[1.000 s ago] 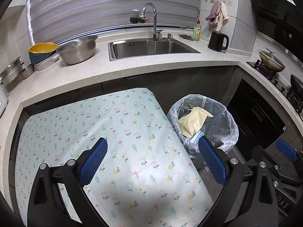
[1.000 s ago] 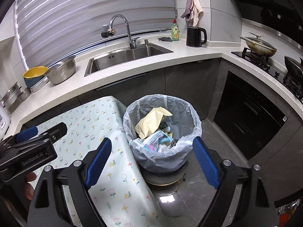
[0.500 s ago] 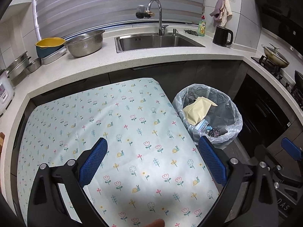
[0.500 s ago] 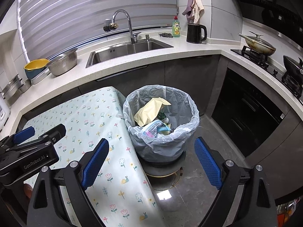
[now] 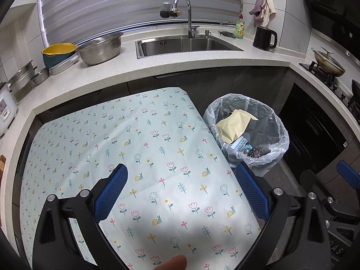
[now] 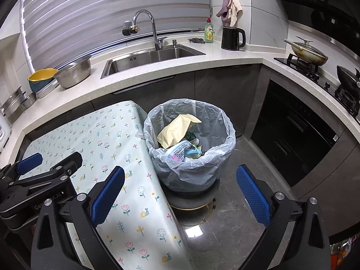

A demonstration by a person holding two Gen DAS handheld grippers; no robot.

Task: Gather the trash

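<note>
A bin lined with a clear plastic bag [image 6: 216, 121] stands on a low round stool right of a table with a flowered cloth [image 5: 135, 139]. The bin also shows in the left wrist view [image 5: 276, 121]. Inside lie a yellow paper bag [image 6: 177, 128], a printed wrapper [image 6: 177, 153] and a dark scrubber [image 5: 254, 151]. My left gripper [image 5: 182, 191] is open and empty above the cloth. My right gripper [image 6: 180, 193] is open and empty, above and in front of the bin. The left gripper's body [image 6: 40, 180] shows at the left of the right wrist view.
An L-shaped counter [image 5: 202, 65] runs behind with a sink [image 5: 186, 45], a steel colander [image 5: 100, 47], a yellow bowl [image 5: 57, 49], a black kettle [image 5: 263, 38] and a stove with pans [image 6: 308, 51]. Dark cabinets stand right of the bin. A fingertip [image 5: 173, 264] shows at the bottom edge.
Both grippers have pulled back and up from the bin and the table. The bin looks smaller and farther. Both stay open and empty.
</note>
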